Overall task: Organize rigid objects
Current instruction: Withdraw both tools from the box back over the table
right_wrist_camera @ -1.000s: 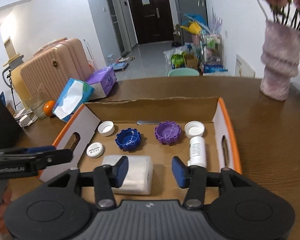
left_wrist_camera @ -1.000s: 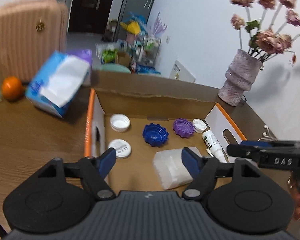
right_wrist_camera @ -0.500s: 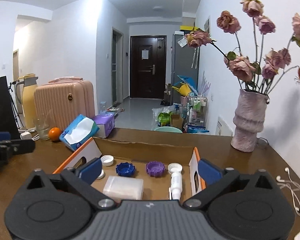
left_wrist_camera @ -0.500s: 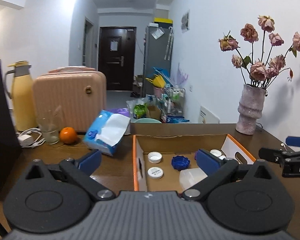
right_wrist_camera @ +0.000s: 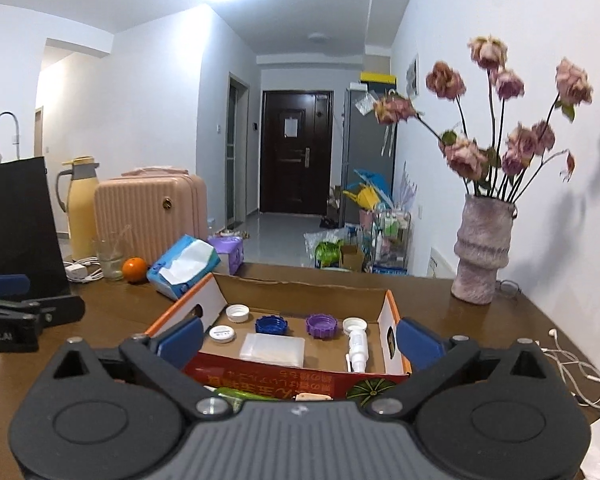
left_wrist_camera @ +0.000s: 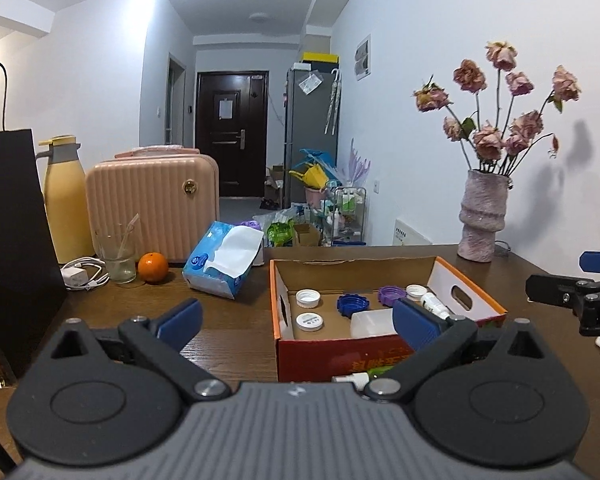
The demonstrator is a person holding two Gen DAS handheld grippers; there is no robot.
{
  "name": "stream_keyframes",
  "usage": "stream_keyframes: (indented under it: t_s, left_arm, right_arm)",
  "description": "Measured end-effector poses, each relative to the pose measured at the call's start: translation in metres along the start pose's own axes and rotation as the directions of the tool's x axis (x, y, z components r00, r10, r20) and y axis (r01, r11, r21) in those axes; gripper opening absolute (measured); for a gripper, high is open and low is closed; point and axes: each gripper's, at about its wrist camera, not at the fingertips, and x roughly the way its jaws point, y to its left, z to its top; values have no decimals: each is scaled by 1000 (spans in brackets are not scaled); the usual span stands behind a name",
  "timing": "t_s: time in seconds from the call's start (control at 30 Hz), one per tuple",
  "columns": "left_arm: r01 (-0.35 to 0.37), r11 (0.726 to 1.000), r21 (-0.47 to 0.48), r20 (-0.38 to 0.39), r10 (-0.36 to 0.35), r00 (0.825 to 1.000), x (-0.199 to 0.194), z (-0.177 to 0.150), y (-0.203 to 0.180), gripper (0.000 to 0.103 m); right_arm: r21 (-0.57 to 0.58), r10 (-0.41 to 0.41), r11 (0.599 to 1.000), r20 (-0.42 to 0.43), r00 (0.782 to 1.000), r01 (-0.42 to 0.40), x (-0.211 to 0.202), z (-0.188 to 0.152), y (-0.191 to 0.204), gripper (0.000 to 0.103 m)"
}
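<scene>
On the brown wooden table (left_wrist_camera: 236, 332) we've got the usual clutter, so biggest stuff first. Off to the left stands a pink ribbed suitcase (left_wrist_camera: 152, 204) with a yellow thermos jug (left_wrist_camera: 66, 204) beside it, and a black paper bag (left_wrist_camera: 16, 240) closer to us. Over on the right, near the wall, sits a pinkish vase (right_wrist_camera: 482, 250) full of dried roses.

Middle of the table is the open cardboard box (right_wrist_camera: 394, 320) with orange-edged flaps, and that's where all the small hard things are. We see a clear plastic case (right_wrist_camera: 272, 347) lying flat toward the front, a white dropper bottle (right_wrist_camera: 357, 350) on its side just right of it, then a row of caps along the back: white cap (right_wrist_camera: 238, 313), blue cap (right_wrist_camera: 271, 325), purple cap (right_wrist_camera: 321, 325) and another white lid (right_wrist_camera: 355, 324) touching the bottle's end. One more white labelled cap (right_wrist_camera: 222, 335) sits near the left wall.

Left of the box there's a blue tissue pack (left_wrist_camera: 224, 260), an orange (left_wrist_camera: 153, 267) and a glass (left_wrist_camera: 115, 258) next to a white charger (left_wrist_camera: 78, 276).

Our left gripper (left_wrist_camera: 296, 322) is spread wide with nothing between its blue pads, hanging back from the box's front. Our right gripper (right_wrist_camera: 300, 338) is just as wide and empty, its pads framing the box from the near side.
</scene>
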Motion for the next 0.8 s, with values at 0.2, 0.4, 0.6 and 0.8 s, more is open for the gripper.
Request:
stream_keyframes:
  t_s: [0.2, 0.4, 0.6, 0.8]
  left_arm:
    - [18, 1000, -12, 18, -18, 1000, -33, -14, 1, 103]
    - [72, 996, 49, 82, -76, 994, -82, -36, 0, 103]
    - [44, 994, 97, 156, -59, 986, -131, -70, -5, 103]
    - [60, 993, 101, 61, -66, 996, -139, -100, -6, 103]
  right_arm:
    - [18, -11, 1000, -2, 1000, 11, -30, -13, 4, 103]
    - [21, -46, 999, -13, 999, 46, -63, -37, 9, 103]
    - [46, -51, 998, -25, 998, 52, -99, -71, 15, 103]
    - [75, -45, 996, -92, 995, 52, -117, -102, 13, 103]
